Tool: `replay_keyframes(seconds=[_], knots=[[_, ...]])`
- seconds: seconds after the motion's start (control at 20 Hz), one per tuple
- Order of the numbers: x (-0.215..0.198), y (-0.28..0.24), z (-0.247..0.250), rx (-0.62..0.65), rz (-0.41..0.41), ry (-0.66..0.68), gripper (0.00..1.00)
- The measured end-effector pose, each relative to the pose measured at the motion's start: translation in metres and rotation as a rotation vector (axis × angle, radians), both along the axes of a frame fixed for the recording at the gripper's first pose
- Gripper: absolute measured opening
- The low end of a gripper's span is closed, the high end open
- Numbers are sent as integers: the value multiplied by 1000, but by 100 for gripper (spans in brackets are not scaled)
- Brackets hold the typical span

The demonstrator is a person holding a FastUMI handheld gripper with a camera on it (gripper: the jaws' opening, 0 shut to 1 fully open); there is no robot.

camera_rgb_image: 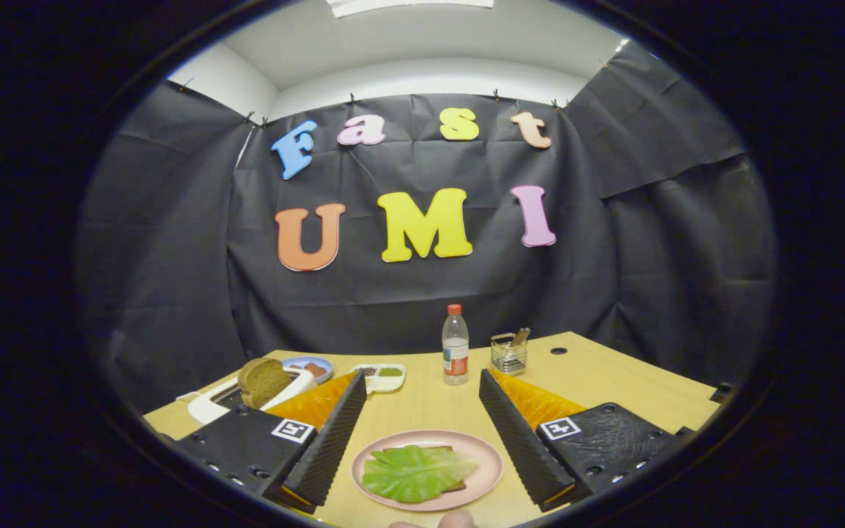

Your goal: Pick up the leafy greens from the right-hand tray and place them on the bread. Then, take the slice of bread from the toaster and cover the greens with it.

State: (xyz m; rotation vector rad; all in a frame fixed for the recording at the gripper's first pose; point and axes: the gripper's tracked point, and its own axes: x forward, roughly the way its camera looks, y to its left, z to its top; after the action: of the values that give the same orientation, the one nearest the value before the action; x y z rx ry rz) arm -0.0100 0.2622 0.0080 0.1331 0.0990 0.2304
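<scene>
The greens (416, 473) lie flat on a slice of bread (422, 449), whose edges peek out around the leaf, and both sit on a pink plate (483, 449) on the wooden table (613, 381). The gripper (426, 433) hangs above the plate with its fingers spread wide, one to each side of it, holding nothing; the plate lies between them. Beyond the plate and off to its left stands a white toaster (210, 405) with a brown slice (264, 381) sticking up out of its slot. Just behind the toaster is a small blue dish (312, 364), and beside that a white tray (382, 376) with compartments. Straight beyond the plate stands a clear bottle (455, 346) with a red cap, and just right of the bottle sits a wire basket (508, 353).
</scene>
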Motion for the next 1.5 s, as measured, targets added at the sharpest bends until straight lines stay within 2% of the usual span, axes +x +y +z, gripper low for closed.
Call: replay_keyframes(seconds=[0.4, 0.6, 0.85, 1.05, 1.2, 1.35, 1.5], knots=[[-17, 110, 6, 25, 109, 13, 96], [-15, 155, -8, 20, 120, 69, 96], [1, 193, -27, -83, 111, 85, 95], [20, 208, -56, -76, 105, 171, 82], [28, 207, -64, -78, 93, 209, 55], [31, 212, -65, -88, 107, 218, 37], [30, 215, -67, -88, 127, 224, 13]])
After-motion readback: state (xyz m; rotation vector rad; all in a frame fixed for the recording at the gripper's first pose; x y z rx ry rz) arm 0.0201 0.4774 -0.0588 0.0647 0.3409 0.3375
